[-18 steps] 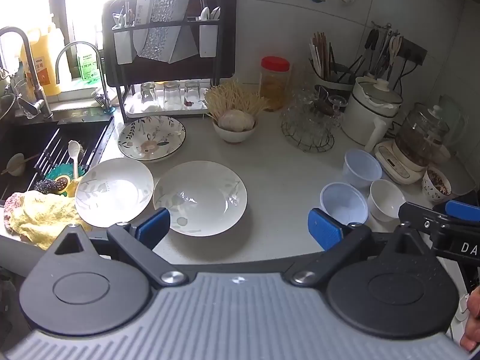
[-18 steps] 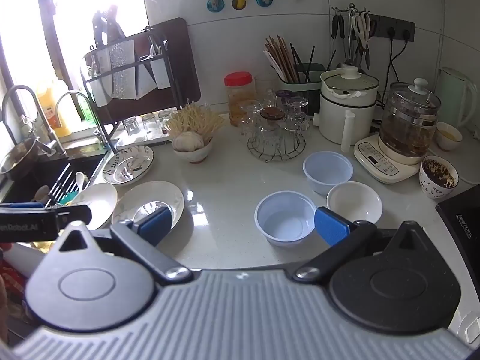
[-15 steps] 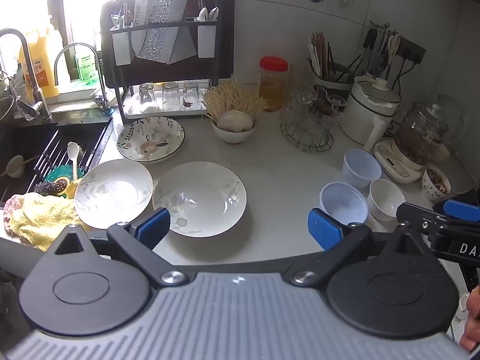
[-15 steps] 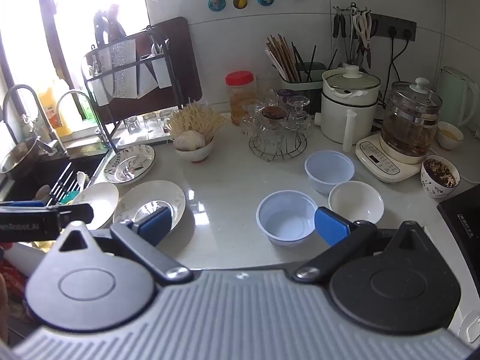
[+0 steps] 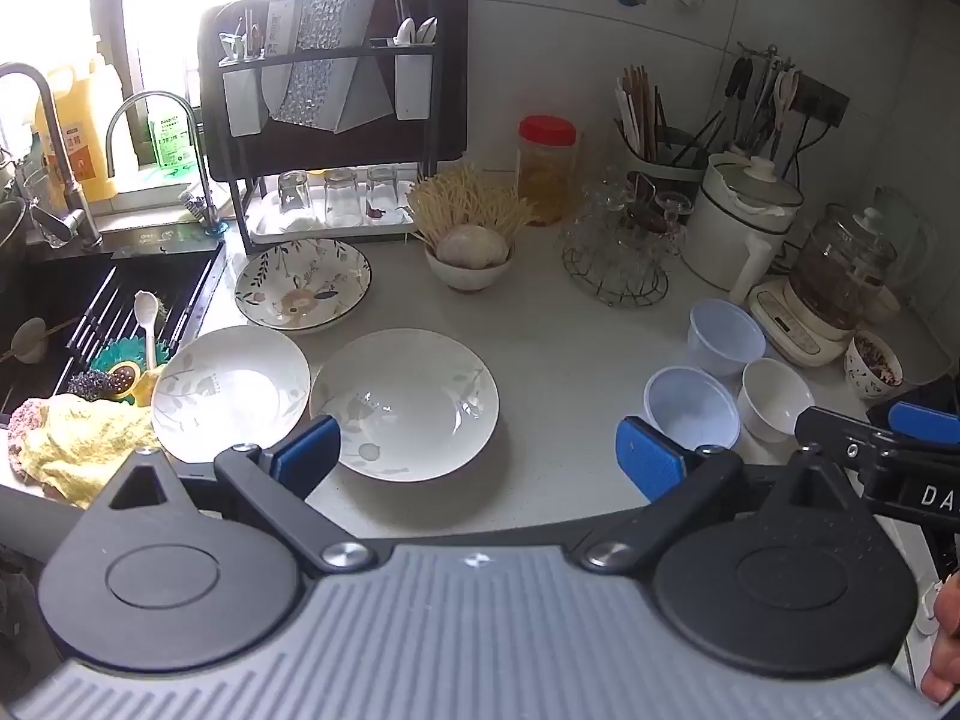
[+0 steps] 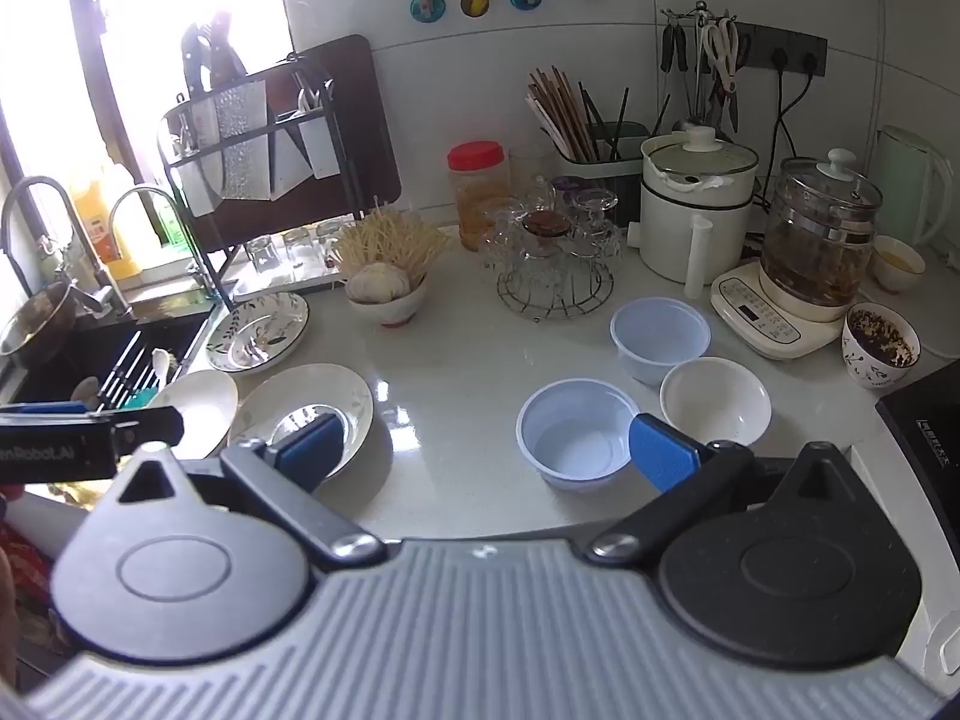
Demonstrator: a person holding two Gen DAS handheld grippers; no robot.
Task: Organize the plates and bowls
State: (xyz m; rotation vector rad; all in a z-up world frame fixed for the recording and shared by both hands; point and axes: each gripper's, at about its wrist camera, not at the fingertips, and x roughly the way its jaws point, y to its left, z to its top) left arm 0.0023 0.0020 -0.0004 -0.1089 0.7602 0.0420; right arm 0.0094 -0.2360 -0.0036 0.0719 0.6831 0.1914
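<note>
Hovering above the white bench, both claws stand wide and hold nothing: the left claw looks down at the plates, the right claw at the bowls. Nothing is stacked yet, so I judge that the first step is to choose one piece and bring it onto its like. To do it well, the left claw should come low to the near rim of the white plate, put one pad under the edge and one above, and close slowly, because the glaze looks smooth and slippery. This plate is shallow, white, with a pale leaf drawing; a second white plate lies just beside it on the left, next to the sink, and a flowered plate lies behind them. On the right side, a pale blue bowl is nearest, with a second blue bowl behind it and a white bowl beside it, all three close together. The blue ones look like thin plastic, so a strong squeeze could bend them.
</note>
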